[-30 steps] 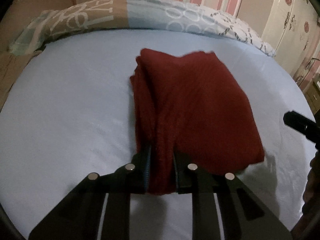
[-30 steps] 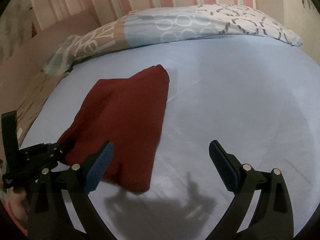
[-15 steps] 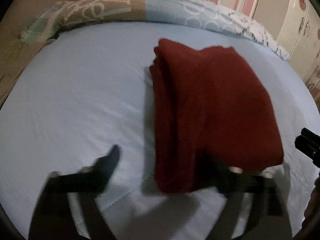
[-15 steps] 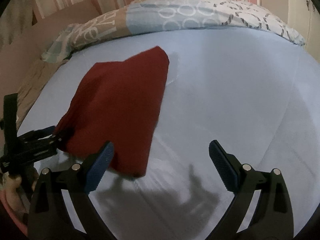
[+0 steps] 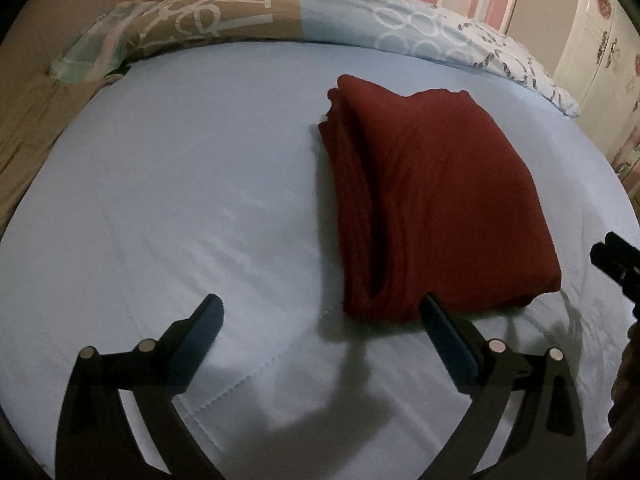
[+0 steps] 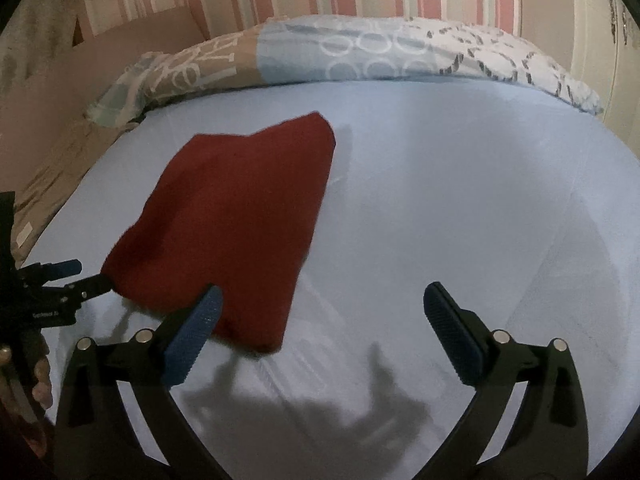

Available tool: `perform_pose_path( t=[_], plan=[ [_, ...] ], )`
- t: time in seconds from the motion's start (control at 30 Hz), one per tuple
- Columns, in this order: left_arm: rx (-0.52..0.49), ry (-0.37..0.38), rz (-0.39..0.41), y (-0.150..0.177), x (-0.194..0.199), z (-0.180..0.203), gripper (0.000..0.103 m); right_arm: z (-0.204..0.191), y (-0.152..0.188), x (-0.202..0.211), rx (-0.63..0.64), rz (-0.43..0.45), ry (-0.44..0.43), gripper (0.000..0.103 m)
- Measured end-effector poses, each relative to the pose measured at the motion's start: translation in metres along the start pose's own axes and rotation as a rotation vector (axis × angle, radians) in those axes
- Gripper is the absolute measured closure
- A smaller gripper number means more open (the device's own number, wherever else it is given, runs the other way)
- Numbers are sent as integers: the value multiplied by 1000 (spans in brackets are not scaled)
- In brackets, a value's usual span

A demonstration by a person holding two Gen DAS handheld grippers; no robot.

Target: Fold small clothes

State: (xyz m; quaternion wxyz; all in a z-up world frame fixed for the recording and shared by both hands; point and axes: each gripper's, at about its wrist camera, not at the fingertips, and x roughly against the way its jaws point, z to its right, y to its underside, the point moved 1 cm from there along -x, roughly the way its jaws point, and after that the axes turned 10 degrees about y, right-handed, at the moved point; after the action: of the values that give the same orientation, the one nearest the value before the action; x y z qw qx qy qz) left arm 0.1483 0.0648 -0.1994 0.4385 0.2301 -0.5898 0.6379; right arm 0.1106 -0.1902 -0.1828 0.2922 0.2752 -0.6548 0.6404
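Note:
A dark red folded cloth (image 5: 432, 200) lies flat on the light blue bed sheet (image 5: 160, 200). My left gripper (image 5: 322, 312) sits just in front of the cloth's near left corner. Its jaws are opening wide and only bare sheet lies between them. Its right finger (image 5: 440, 324) overlaps the cloth's near edge. In the right wrist view the red cloth (image 6: 236, 220) lies to the left, its near corner behind my right gripper's left finger (image 6: 200, 320). My right gripper (image 6: 322, 296) stands open over bare sheet (image 6: 440, 200). The left gripper (image 6: 86, 276) shows at the cloth's left corner.
A patterned blue and tan duvet (image 5: 280, 16) runs along the far side of the bed, against a striped wall. A white wardrobe (image 5: 600, 40) stands at the right. Brown bedding (image 5: 24, 128) lies at the left edge. A hand (image 6: 40, 380) shows at far left.
My left gripper let go of the red cloth's near edge, opened wide and shifted left. The cloth settled flat on the sheet. The right gripper stayed open and barely moved.

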Motion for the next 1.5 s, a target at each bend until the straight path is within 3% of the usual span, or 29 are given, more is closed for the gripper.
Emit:
perform_pose_path(
  t=[0.13, 0.43, 0.67, 0.87, 1.0, 1.1, 1.27, 1.5],
  plan=[
    [-8, -3, -6, 2, -3, 2, 4, -5, 6, -6, 17, -13, 2, 3],
    [4, 113, -37, -19, -32, 18, 4, -2, 5, -20, -34, -34, -1, 3],
    [35, 142, -61, -28, -56, 19, 4, 6, -2, -26, -30, -27, 18, 3],
    [41, 169, -65, -24, -70, 17, 4, 4, -23, -44, -56, -40, -43, 3],
    [-19, 198, -76, -23, -72, 25, 27, -8, -40, -61, -44, -50, -61, 3],
    [-77, 169, -70, -23, -71, 33, 28, -19, -50, -74, -27, -59, -75, 3],
    [-62, 216, -73, -25, -75, 25, 30, -35, -60, -95, 4, -66, -101, 3],
    [-75, 222, -71, -26, -79, 23, 31, -43, -68, -129, -12, -175, -180, 3]
  ],
)
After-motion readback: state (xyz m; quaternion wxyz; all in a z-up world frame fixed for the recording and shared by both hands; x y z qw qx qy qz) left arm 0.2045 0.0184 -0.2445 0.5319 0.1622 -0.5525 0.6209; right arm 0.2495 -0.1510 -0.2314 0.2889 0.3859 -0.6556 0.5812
